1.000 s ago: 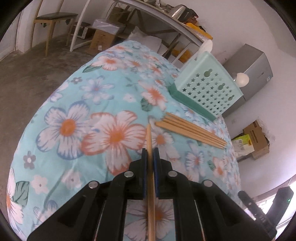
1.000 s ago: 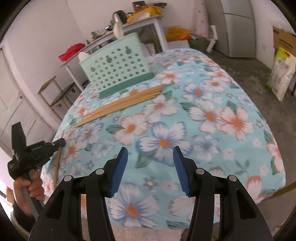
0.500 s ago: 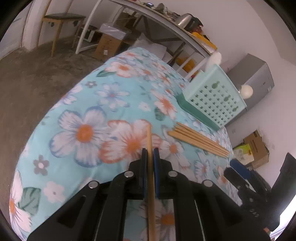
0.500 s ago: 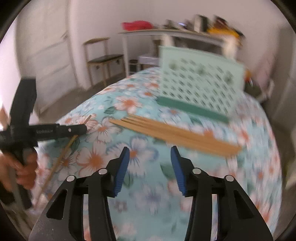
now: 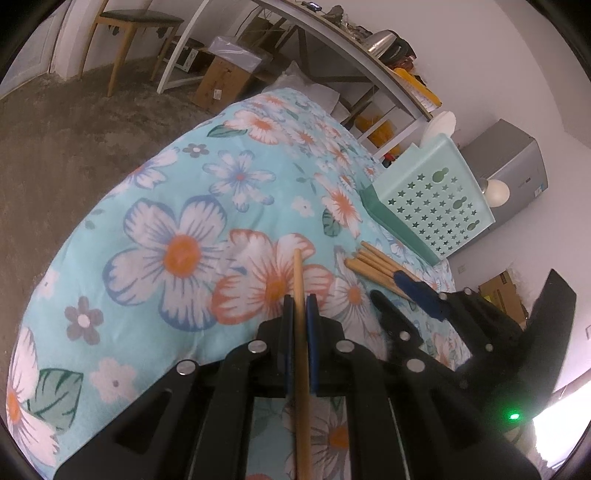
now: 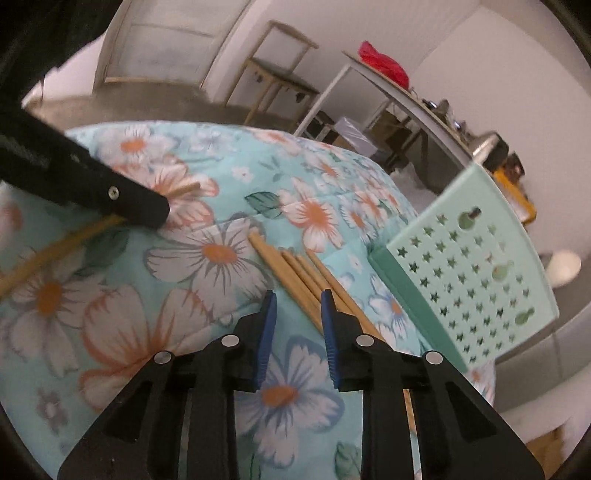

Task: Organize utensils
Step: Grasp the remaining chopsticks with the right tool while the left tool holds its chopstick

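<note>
My left gripper (image 5: 298,299) is shut on a single wooden chopstick (image 5: 300,332), held above the floral tablecloth (image 5: 177,236); it also shows in the right wrist view (image 6: 140,206) at the left. Several wooden chopsticks (image 6: 295,273) lie in a bundle on the cloth beside a mint green perforated basket (image 6: 472,280). My right gripper (image 6: 297,304) is open, its blue pads straddling the near part of the bundle just above it. In the left wrist view the bundle (image 5: 373,264), the basket (image 5: 439,206) and the right gripper (image 5: 402,291) sit to the right.
A grey cabinet (image 5: 517,177) and cardboard boxes (image 5: 506,295) stand beyond the table. A long shelf table (image 5: 332,48) with clutter and a wooden stool (image 5: 125,33) stand behind on the concrete floor. The table edge drops off at the left.
My right gripper has swung left and down over the chopstick bundle and narrowed its opening. My left gripper, still holding its chopstick, has shifted slightly; the right gripper now appears beside it.
</note>
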### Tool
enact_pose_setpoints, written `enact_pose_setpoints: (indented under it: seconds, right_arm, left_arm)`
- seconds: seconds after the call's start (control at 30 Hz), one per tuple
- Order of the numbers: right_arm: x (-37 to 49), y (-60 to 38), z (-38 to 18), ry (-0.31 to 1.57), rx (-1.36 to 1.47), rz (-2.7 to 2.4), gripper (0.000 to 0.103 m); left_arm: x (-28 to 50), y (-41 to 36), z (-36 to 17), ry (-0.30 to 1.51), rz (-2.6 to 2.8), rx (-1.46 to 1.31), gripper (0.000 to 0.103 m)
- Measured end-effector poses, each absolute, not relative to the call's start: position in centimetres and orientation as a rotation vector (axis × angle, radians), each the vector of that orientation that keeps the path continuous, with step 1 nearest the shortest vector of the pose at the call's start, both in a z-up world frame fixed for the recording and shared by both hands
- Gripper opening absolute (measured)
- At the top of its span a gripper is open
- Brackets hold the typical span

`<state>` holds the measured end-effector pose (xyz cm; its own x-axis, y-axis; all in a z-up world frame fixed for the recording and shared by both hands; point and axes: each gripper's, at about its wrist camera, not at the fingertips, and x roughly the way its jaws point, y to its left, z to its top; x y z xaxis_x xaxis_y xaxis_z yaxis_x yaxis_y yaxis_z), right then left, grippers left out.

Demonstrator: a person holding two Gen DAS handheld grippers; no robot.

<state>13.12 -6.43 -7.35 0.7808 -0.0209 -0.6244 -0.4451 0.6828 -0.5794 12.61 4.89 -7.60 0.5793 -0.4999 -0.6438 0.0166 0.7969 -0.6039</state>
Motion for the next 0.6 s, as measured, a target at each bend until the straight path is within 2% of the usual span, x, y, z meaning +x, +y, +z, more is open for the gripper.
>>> enact_pose_setpoints:
  seconds: [0.1, 0.27, 0.3, 0.33, 0.6]
  right_arm:
    - [13.2, -6.2, -7.7, 0.627, -0.832, 0.223, 0.015]
    - [11.8, -5.5, -7.7, 0.568, -0.904, 0.173, 0.011]
    - [11.3, -5.5, -7.6, 0.559, -0.912, 0.163, 0.008]
    - [11.0, -5.6, -7.5, 0.56, -0.914, 0.16, 0.0]
    - [8.6, -6.4, -6.8, 0.561, -0.896, 0.142, 0.0]
  left_arm:
    - [12.6, 4.9, -7.7, 0.913, -0.324, -0.593, 0.006]
    - [12.6, 4.9, -7.7, 0.912, -0.32, -0.589, 0.006]
    - [12.6, 4.9, -7.7, 0.912, -0.321, -0.587, 0.006]
    - [12.6, 4.9, -7.7, 0.912, -0.321, -0.586, 0.006]
    - [12.4, 4.6, -7.6, 0.913, -0.298, -0.567, 0.007]
